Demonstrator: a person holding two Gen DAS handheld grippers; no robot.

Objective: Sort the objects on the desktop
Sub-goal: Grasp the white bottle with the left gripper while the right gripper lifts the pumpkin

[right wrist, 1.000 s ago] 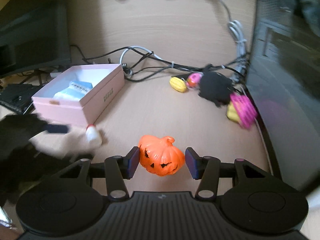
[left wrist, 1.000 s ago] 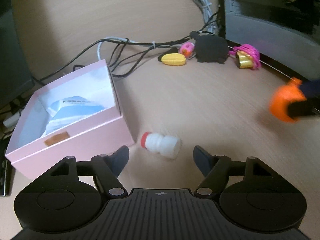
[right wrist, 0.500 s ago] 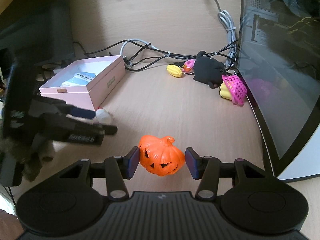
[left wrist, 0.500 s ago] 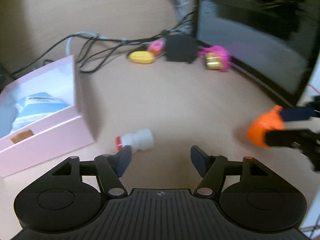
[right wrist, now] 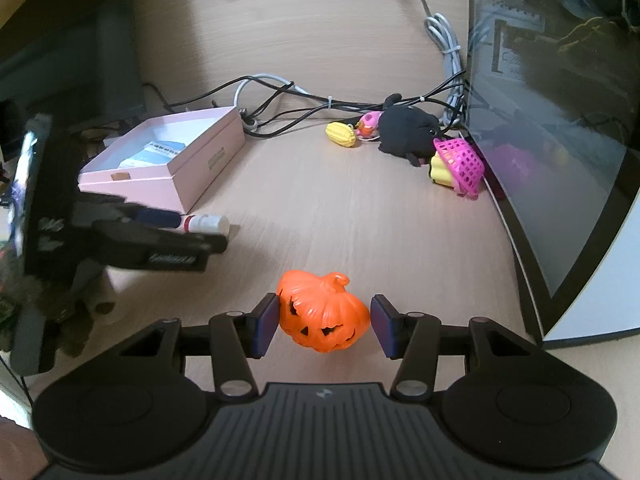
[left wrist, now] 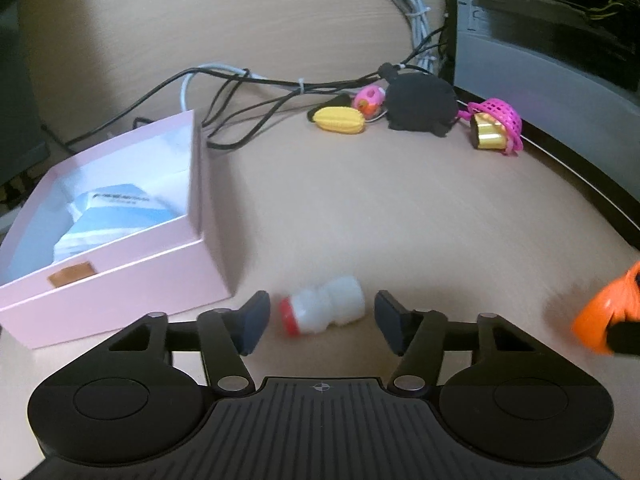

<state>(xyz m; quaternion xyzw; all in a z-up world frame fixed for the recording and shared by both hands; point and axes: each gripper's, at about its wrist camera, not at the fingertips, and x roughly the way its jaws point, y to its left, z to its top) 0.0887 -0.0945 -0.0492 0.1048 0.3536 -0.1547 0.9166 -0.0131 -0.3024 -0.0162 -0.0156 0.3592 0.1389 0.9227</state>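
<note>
My right gripper [right wrist: 323,326] is shut on an orange pumpkin toy [right wrist: 323,314], held above the desk. The pumpkin also shows at the right edge of the left wrist view [left wrist: 608,314]. My left gripper [left wrist: 320,322] is open, its fingers on either side of a small white bottle with a red cap [left wrist: 322,311] that lies on its side on the desk. The bottle [right wrist: 206,224] and the left gripper [right wrist: 192,236] also show in the right wrist view. An open pink box [left wrist: 120,216] with a blue and white packet inside stands just left of the bottle.
At the back lie a yellow corn toy [left wrist: 339,120], a pink donut toy [left wrist: 369,98], a black plush [left wrist: 420,105] and a pink basket holding a yellow thing [left wrist: 496,126]. Tangled cables [left wrist: 248,92] run behind the box. A monitor [right wrist: 560,120] stands on the right.
My left gripper has swung back left and closed in, so the white bottle now lies between its open fingers. The right gripper still holds the pumpkin.
</note>
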